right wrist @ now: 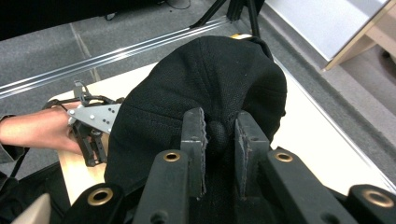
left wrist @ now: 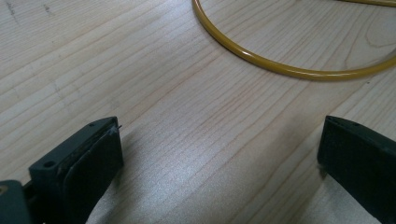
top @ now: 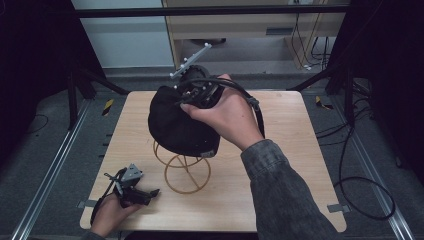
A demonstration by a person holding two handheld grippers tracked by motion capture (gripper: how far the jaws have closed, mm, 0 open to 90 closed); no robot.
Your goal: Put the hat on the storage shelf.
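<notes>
A black cap (top: 175, 125) hangs over the top of a yellow wire stand (top: 184, 172) in the middle of the table. My right gripper (top: 186, 97) is shut on the cap (right wrist: 205, 84), its jaws pinching a fold of the crown (right wrist: 219, 133). My left gripper (top: 147, 192) rests near the table's front left, held in a hand, and stands open with nothing between its fingers. In the left gripper view the open gripper (left wrist: 219, 158) lies low over bare wood, and the stand's yellow base ring (left wrist: 280, 67) curves ahead of it.
The light wooden table (top: 290, 165) is bare on its right side. Black cables (top: 365, 200) loop on the floor at the right. Metal rails (top: 50, 170) run along both sides, and a wooden cabinet (top: 250, 25) stands at the back.
</notes>
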